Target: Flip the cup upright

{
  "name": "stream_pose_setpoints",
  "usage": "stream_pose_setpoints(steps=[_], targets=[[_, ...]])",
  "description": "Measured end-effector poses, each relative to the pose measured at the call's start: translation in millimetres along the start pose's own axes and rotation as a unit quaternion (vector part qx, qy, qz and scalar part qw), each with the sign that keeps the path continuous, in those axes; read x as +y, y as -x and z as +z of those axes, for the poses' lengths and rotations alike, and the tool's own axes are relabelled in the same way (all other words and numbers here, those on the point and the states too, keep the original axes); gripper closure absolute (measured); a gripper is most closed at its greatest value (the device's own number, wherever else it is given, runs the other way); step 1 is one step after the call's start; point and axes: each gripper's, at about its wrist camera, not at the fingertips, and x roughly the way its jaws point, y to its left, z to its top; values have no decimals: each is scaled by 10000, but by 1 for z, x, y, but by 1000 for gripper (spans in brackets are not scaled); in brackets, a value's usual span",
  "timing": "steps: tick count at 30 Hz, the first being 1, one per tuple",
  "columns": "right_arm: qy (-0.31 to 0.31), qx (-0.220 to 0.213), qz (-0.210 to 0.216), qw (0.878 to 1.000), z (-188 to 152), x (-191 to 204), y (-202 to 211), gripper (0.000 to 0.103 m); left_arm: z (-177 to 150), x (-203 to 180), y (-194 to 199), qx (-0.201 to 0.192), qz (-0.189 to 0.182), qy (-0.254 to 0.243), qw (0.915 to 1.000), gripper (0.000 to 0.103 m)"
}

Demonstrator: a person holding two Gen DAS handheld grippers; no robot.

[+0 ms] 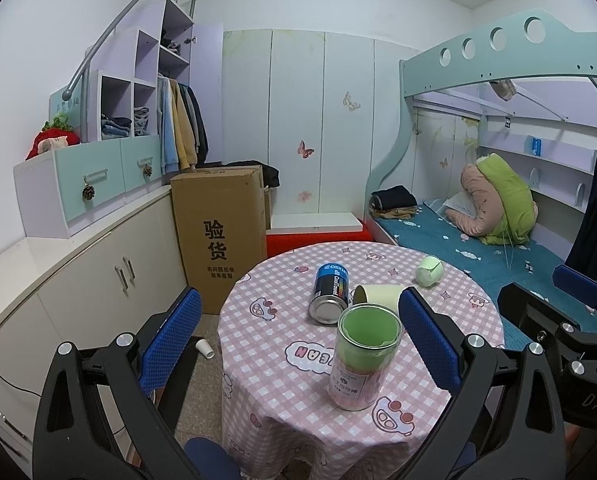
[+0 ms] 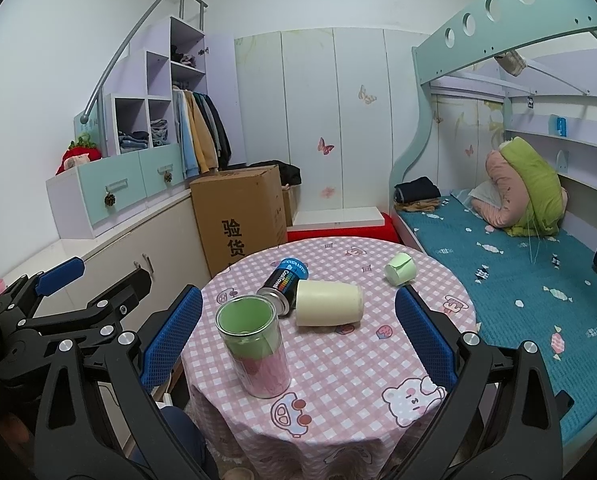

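Observation:
A cream cup [image 2: 329, 303] lies on its side in the middle of the round table with the pink checked cloth [image 2: 338, 368]; in the left wrist view [image 1: 378, 295] only part of it shows behind the clear jar. A small pale green cup [image 2: 399, 268] lies tipped over at the far right of the table, also in the left wrist view [image 1: 429, 270]. My left gripper [image 1: 298, 344] is open and empty, in front of the table. My right gripper [image 2: 298, 332] is open and empty, its fingers either side of the cream cup but short of it.
A clear jar with a green and pink lining [image 2: 254, 348] stands upright near the table's front. A blue-black can [image 2: 281, 286] lies on its side against the cream cup. A cardboard box [image 1: 218, 232] and cabinets stand left, a bed [image 2: 518, 280] right.

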Motion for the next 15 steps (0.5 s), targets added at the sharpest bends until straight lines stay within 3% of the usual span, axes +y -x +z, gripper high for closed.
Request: stream_pose_setpoints(steps=[15], targets=[[0, 350, -2, 9994, -15, -2, -25, 6, -17, 6, -19, 329, 87, -18, 9994, 8]])
